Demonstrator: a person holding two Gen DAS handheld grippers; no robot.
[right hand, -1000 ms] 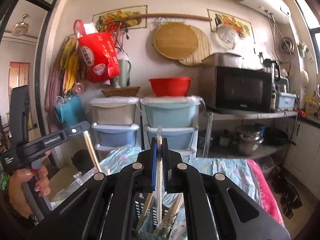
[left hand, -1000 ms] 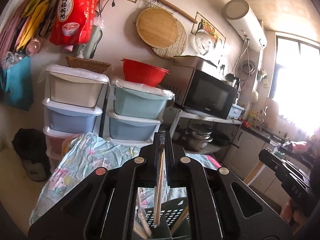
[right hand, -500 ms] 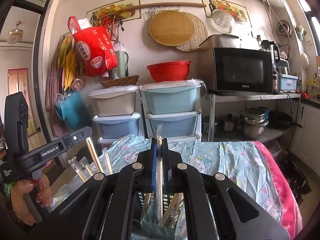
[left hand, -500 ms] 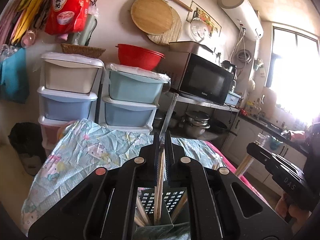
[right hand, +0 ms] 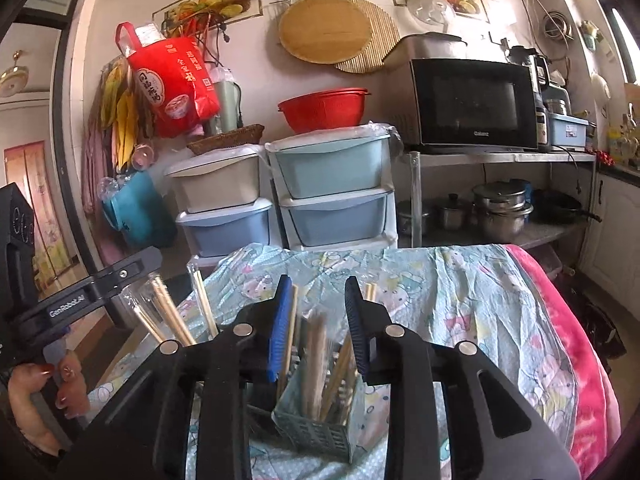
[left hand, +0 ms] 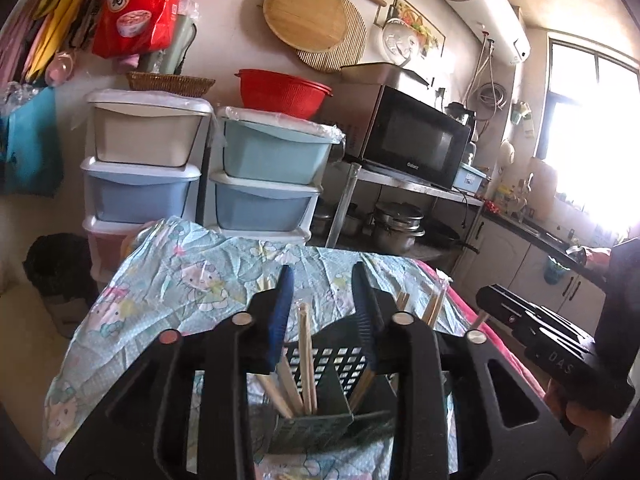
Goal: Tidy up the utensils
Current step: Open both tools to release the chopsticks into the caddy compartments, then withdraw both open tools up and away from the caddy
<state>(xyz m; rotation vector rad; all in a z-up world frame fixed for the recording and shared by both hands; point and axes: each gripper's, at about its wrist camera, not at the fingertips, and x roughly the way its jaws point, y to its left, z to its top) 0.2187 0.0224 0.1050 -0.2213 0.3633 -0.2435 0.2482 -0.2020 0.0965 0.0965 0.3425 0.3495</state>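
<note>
A dark green slotted utensil holder [left hand: 320,420] stands on the cloth-covered table, with several wooden chopsticks [left hand: 305,356] upright in it. My left gripper [left hand: 324,280] is open just above it, jaws apart, holding nothing. In the right wrist view a light blue slotted holder [right hand: 316,428] holds several wrapped chopsticks [right hand: 316,360]. My right gripper [right hand: 316,286] is open above it and empty. The other gripper shows at the left [right hand: 92,292] with more chopsticks [right hand: 168,312] beside it.
The table carries a light blue cartoon-print cloth [left hand: 180,280] with a pink blanket [right hand: 568,340] at its right side. Stacked plastic drawers [right hand: 332,192], a red bowl, a microwave [right hand: 472,104] on a metal shelf with pots stand behind.
Both grippers have opened and let go of the chopsticks they held, which now stand in the holders. Both cameras have tipped down towards the table.
</note>
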